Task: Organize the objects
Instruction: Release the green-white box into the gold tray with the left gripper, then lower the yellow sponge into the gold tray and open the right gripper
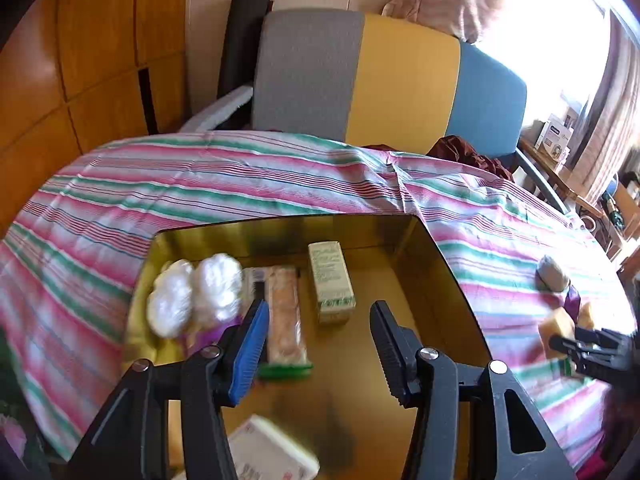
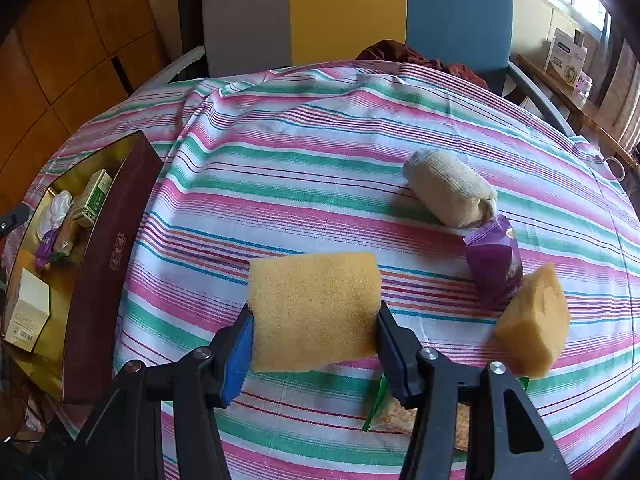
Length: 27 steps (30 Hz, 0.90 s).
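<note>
My left gripper [image 1: 319, 306] hangs open over a gold-lined box [image 1: 400, 264], nothing between its fingers. Inside the box lie two white fluffy bundles [image 1: 196, 292], a biscuit packet [image 1: 284, 316], a pale green carton [image 1: 332, 280] and a white carton [image 1: 272, 452]. My right gripper [image 2: 315, 312] is shut on a yellow sponge [image 2: 316, 280], held just above the striped cloth. Beside it on the cloth lie a second sponge [image 2: 534, 320], a purple packet [image 2: 494, 268], a rolled beige sock [image 2: 452, 188] and a green-edged snack packet [image 2: 392, 412], partly hidden by my right finger.
The box's maroon wall [image 2: 108, 264] stands left of the right gripper. A striped tablecloth [image 2: 320, 140] covers the round table. A chair [image 1: 360, 76] with a grey, yellow and blue back stands behind the table. A wooden shelf [image 2: 568, 64] with cartons is at the far right.
</note>
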{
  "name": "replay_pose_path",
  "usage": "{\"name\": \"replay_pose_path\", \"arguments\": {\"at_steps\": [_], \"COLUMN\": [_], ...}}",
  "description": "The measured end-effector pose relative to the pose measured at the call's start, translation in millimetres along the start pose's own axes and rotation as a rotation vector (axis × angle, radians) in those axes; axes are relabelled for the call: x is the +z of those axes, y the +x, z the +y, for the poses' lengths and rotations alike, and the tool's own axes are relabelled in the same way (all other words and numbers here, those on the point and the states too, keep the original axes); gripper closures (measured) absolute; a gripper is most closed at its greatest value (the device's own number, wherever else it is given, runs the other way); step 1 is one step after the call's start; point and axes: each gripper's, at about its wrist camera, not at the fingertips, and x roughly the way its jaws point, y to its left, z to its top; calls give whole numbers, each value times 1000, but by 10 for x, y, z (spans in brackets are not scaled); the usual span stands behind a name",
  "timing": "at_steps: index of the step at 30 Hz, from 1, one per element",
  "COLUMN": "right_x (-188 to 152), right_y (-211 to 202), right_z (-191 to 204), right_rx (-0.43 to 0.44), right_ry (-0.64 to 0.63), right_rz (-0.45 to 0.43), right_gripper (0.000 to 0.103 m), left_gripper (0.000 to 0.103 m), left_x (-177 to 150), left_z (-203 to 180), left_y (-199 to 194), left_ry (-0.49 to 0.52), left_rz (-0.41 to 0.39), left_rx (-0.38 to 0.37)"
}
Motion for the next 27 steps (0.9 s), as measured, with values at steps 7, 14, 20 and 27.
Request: {"name": "replay_pose_path", "arguments": {"at_steps": [7, 14, 20, 27], "right_x": [-30, -18, 83, 314], "right_y": [63, 19, -161, -347], "right_z": [33, 151, 587, 1297], "right_rx": [-11, 14, 107, 218], "right_ry": [-11, 17, 0, -96], "right_rz": [30, 21, -36, -97], "right_gripper": [47, 47, 47, 47], "left_gripper": [46, 43, 42, 42], "left_x": [-234, -369, -414, -464], "left_z": [35, 110, 206, 306], "left_y": [-332, -496, -526, -528], "left_ry": [49, 64, 47, 27], "left_rz": [-51, -77, -80, -77], "left_rx": [49, 56, 62, 61]}}
